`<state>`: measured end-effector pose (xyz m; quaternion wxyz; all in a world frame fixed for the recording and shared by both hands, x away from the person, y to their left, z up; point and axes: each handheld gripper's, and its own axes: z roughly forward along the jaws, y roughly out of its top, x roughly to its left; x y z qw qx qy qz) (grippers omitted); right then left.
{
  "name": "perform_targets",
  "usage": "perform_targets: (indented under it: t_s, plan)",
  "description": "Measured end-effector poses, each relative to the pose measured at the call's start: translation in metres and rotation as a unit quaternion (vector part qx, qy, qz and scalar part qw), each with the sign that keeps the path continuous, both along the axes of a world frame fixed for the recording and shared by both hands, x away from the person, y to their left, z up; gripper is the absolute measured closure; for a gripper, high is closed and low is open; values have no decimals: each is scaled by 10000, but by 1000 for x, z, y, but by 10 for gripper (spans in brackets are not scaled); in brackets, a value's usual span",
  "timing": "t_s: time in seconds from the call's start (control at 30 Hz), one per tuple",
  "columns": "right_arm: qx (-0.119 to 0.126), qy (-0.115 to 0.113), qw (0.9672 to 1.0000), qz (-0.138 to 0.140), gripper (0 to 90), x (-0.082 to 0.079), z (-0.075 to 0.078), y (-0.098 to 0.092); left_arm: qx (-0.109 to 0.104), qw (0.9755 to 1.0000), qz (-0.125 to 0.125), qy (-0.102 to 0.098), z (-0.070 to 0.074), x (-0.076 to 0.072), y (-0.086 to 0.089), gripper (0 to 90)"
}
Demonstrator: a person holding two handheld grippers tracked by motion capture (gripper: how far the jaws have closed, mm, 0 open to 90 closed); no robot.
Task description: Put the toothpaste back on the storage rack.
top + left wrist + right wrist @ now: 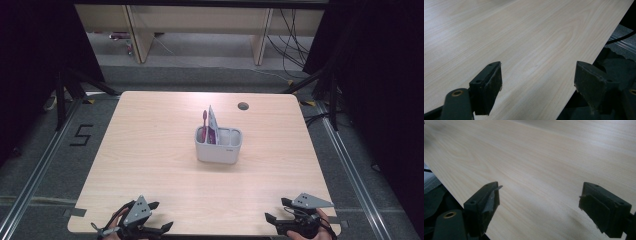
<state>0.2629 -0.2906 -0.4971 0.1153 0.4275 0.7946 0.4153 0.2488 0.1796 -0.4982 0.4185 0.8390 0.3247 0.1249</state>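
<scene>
Pale wood grain covers the table (150, 165), and the scene is laid out across it from left to right. At the near left corner the left gripper (161, 216) is held low over the table edge by a hand (111, 226), with its jaws spread wide and nothing between them; in the left gripper view the left gripper (537, 80) is seen with bare wood in the gap and the table edge running under the far jaw.

Near the middle of the table, well apart from both grippers, a white holder (218, 145) is stood upright. In its left compartment a red toothbrush (204, 125) is propped, head up, and just beside it a toothpaste tube (212, 125) is leaned.

At the near right corner the right gripper (278, 210) is held by the other hand (320, 227), likewise with its jaws wide apart and empty. In the right gripper view the right gripper (540, 200) is shown over plain wood, the table edge lying at the left.
</scene>
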Motion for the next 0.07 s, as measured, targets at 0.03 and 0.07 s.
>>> perform_targets:
  t_s: [0.03,0.07]
  plan:
    - [-49,12,10000,8,164,0,0,0,-4,10000,-16,15,0,0,0,220]
    - [-82,8,10000,6,164,-1,0,0,-3,10000,-20,15,0,0,0,220]
